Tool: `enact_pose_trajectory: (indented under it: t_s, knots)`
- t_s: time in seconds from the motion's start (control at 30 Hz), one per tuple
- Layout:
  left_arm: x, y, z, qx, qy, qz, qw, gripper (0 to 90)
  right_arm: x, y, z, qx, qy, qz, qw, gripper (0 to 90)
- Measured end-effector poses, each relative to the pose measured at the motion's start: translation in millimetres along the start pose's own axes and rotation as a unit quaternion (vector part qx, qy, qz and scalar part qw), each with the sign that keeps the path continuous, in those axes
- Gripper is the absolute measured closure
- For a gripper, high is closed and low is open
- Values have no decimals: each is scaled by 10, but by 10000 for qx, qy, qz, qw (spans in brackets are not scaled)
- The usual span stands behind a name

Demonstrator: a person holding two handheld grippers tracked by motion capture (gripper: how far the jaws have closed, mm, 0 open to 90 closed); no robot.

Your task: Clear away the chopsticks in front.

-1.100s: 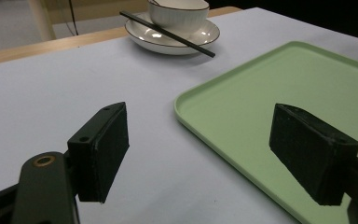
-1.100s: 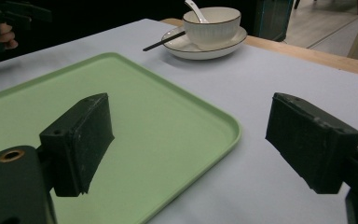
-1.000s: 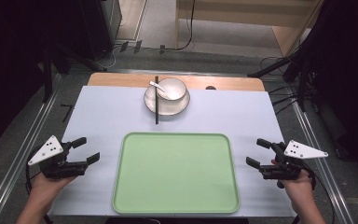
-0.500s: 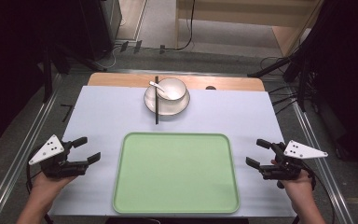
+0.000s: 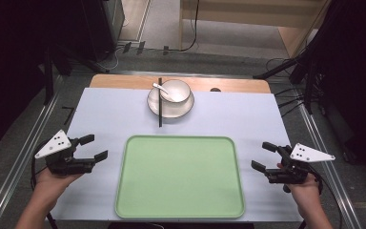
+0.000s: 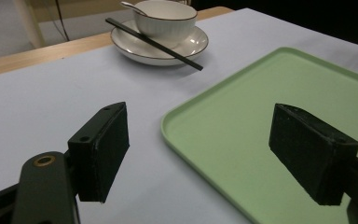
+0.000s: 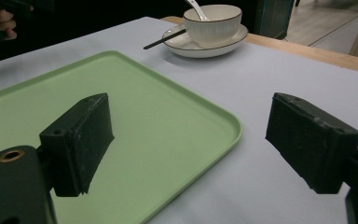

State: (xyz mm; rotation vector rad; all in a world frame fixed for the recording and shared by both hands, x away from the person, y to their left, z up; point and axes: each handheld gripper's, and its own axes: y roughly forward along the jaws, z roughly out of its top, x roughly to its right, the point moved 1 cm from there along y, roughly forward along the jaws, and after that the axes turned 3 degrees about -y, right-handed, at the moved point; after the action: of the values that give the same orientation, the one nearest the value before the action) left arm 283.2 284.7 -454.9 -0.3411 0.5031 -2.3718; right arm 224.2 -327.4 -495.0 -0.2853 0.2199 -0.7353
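Both grippers, left gripper (image 5: 89, 147) and right gripper (image 5: 263, 155), are waiting jaws apart beside the green tray (image 5: 181, 176), likely needing a far reach toward the bowl (image 5: 174, 90), plate (image 5: 158, 104), 1 chopstick (image 5: 160, 102).

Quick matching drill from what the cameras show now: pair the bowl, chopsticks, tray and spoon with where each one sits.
Things:
1. white ribbed ceramic bowl
2. black chopsticks
3. pale green rectangular plastic tray
4. white ceramic spoon

Places:
A. between the two open grippers
B. inside the bowl
C. across the plate's left rim
D. on the white round plate

Pairs: 1-D, 2-C, 3-A, 4-B
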Motion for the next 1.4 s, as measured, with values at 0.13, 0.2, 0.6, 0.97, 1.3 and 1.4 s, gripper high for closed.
enact_pose_trajectory:
  t_s: [0.13, 0.2, 0.6, 0.97, 1.3, 1.4]
  knots:
    - [28, 88, 119, -138, -11, -41, 9999, 212, -1, 14, -2, -11, 0, 15, 10000, 149]
    - [36, 130, 184, -199, -33, -14, 9998, 216, -3, 21, -5, -64, 4, 21, 10000, 149]
    - [5, 414, 538, -506, -351, -39, 9981, 197, -11, 39, -5, -91, -58, 80, 9999, 148]
    - [-40, 718, 757, -863, -671, -9, 9940, 239, -9, 49, -6, -182, -95, 82, 9998, 148]
    - [-119, 1033, 887, -1116, -592, 34, 9920, 270, -5, 42, -10, -195, -55, 73, 9998, 147]
    - [-129, 1120, 918, -1153, -544, 26, 9918, 279, 0, 41, -12, -187, -56, 62, 9998, 147]
